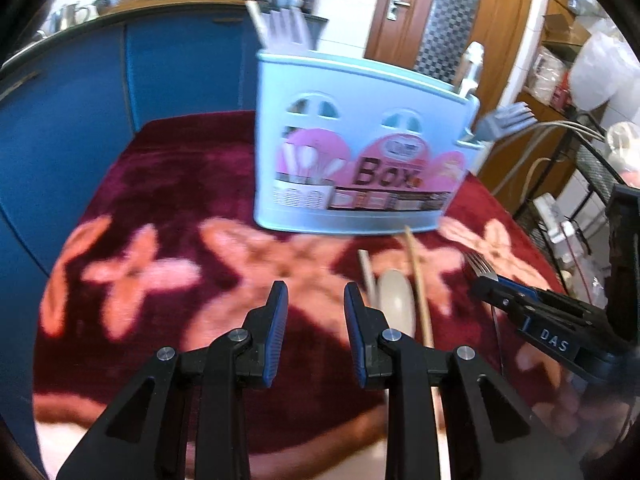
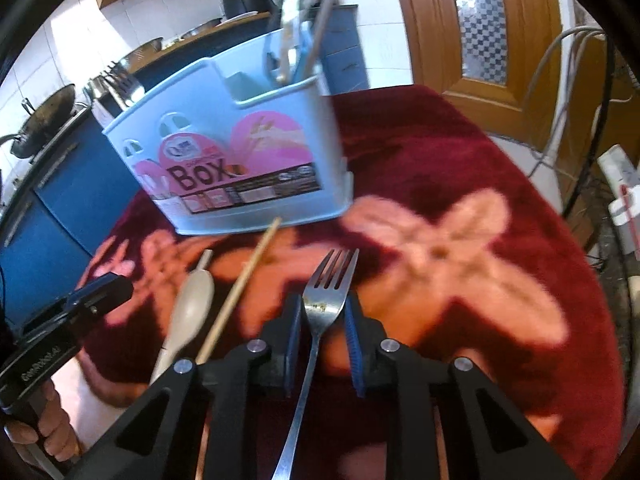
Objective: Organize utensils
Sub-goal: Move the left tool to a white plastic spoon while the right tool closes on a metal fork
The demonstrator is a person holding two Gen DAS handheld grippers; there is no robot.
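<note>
Right tongs (image 2: 323, 322) straddle the metal fork (image 2: 326, 300) at its neck, pads near but not visibly clamped. Left tongs (image 1: 316, 312) stand apart, empty. The fork lies on the worktop's floral cloth (image 2: 440, 152) before the utensil box (image 2: 240, 148). Likely rigid, light, slippery: grip the neck.

Left wrist view: rides on my left gripper (image 1: 316, 312), looking forward and slightly down along its fingers, low over the red floral cloth (image 1: 168, 184). Faces the pale blue utensil box (image 1: 360, 152) nearly head-on, near. My right gripper (image 1: 486, 283) enters at the right edge.

Right wrist view: rides on my right gripper (image 2: 324, 312), low over the same cloth (image 2: 460, 152), tilted, close. Faces the utensil box (image 2: 240, 168) from its right, seeing into the top. My left gripper (image 2: 104, 288) enters at the left edge.

Shared: box, cloth, cream spoon (image 1: 396, 300) (image 2: 192, 300), wooden stick (image 1: 418, 280) (image 2: 244, 284), fork (image 1: 480, 266) (image 2: 328, 292), blue cabinets (image 1: 80, 92) (image 2: 60, 208).
</note>
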